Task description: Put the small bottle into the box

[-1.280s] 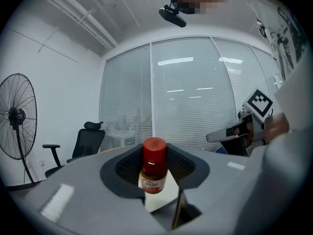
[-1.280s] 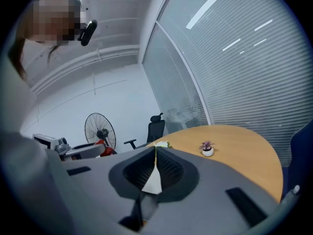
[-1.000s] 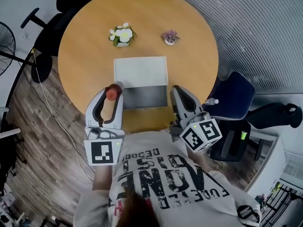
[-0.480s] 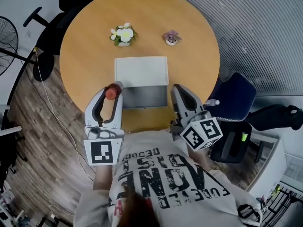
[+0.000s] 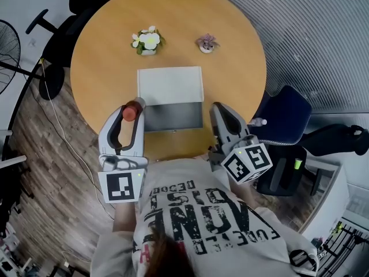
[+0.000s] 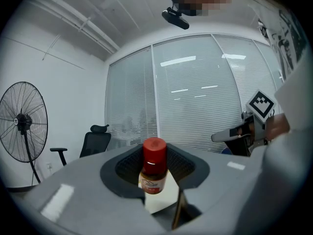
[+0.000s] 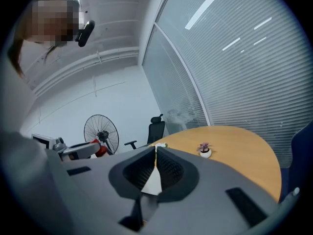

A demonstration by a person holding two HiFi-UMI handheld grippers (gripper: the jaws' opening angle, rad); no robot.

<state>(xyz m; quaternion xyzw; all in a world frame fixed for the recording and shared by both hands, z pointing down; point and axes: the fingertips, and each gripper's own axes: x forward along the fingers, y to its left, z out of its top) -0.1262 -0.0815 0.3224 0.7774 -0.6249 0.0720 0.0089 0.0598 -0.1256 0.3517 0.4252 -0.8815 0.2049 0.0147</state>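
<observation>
Almost nothing is seen to have changed. The small bottle is kept pinched between the jaws of the left gripper, just left of the box and not yet over it. The right gripper is held with its jaws pressed together, empty. The carry across is judged still to be made.

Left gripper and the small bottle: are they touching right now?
Touching. The left gripper is clamped on the small bottle: the left gripper view shows the bottle between the jaws, with the pads pressed against its sides.
</observation>
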